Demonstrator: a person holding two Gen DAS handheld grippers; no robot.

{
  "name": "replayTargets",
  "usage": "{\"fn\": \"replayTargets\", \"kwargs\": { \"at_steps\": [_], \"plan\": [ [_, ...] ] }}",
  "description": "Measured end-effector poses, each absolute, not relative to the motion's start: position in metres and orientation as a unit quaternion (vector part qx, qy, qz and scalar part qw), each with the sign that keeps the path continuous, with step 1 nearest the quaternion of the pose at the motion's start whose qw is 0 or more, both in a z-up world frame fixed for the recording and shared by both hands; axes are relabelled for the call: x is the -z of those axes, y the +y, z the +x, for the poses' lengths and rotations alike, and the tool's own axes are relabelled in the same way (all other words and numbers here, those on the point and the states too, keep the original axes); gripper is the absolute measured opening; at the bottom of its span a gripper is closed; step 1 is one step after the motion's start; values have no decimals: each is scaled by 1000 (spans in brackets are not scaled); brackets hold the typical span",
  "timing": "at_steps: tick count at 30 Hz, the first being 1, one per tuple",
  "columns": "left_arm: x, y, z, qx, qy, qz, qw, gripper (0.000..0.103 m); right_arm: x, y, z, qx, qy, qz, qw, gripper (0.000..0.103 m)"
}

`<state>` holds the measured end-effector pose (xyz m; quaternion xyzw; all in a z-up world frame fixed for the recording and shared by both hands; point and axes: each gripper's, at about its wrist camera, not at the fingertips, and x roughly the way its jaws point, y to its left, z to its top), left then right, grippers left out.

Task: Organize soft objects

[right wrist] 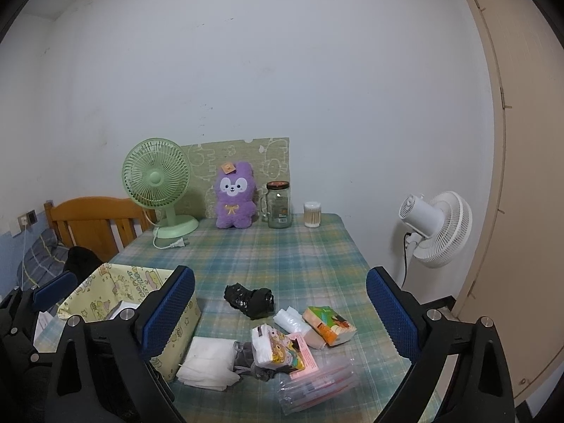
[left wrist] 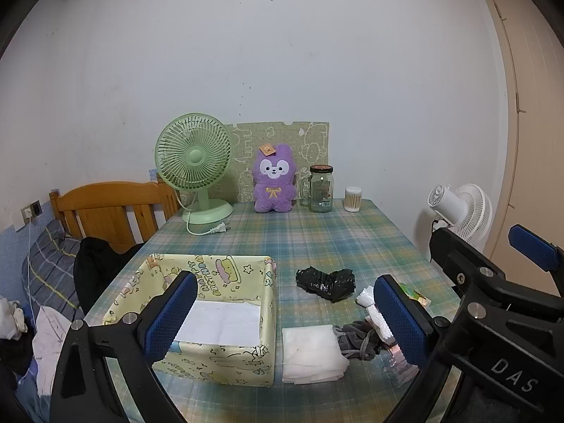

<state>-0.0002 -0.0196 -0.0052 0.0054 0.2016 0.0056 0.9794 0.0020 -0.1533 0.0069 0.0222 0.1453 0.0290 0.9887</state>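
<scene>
A yellow cartoon-print fabric box point(left wrist: 225, 349) point(right wrist: 109, 282) stands at the table's front left with white paper inside. To its right lie a folded white cloth point(left wrist: 312, 354) point(right wrist: 208, 359), a grey drawstring pouch point(left wrist: 359, 340) point(right wrist: 252, 359), a crumpled black bag point(left wrist: 326, 282) point(right wrist: 250, 299), tissue packs point(right wrist: 278, 349) point(right wrist: 329, 324) and a clear plastic sleeve point(right wrist: 317, 384). My left gripper point(left wrist: 285, 313) is open and empty above the box and cloth. My right gripper point(right wrist: 282, 310) is open and empty above the pile; it also shows in the left wrist view point(left wrist: 493, 268).
At the back of the plaid table point(right wrist: 282, 253) stand a green fan point(left wrist: 195, 169) with loose plug, a purple plush bunny point(left wrist: 274, 179), a glass jar point(left wrist: 320, 190) and a cotton-swab tub point(left wrist: 352, 199). A bed with clothes lies left. A white fan point(right wrist: 437, 227) stands right.
</scene>
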Motion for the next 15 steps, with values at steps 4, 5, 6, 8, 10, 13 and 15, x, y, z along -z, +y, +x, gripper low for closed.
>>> {"fn": "replayTargets", "kwargs": {
  "at_steps": [4, 5, 6, 8, 10, 13, 15],
  "plan": [
    [8, -21, 4, -3, 206, 5, 978, 101, -6, -153, 5, -28, 148, 22, 988, 99],
    [9, -22, 5, -2, 207, 5, 978, 101, -5, -153, 5, -27, 149, 22, 988, 99],
    [10, -22, 5, -1, 208, 4, 978, 101, -4, -153, 6, -27, 150, 22, 988, 99],
    [13, -22, 7, 1, 211, 4, 977, 101, -3, -153, 7, -26, 152, 21, 988, 99],
    [16, -23, 9, 6, 214, 1, 977, 101, -1, -153, 8, -25, 155, 20, 987, 99],
    [19, -25, 10, 15, 219, -1, 976, 101, 3, -154, 10, -27, 158, 21, 987, 99],
    [22, -27, 12, 17, 222, -1, 975, 101, 5, -155, 12, -28, 159, 21, 987, 99]
  ]
}}
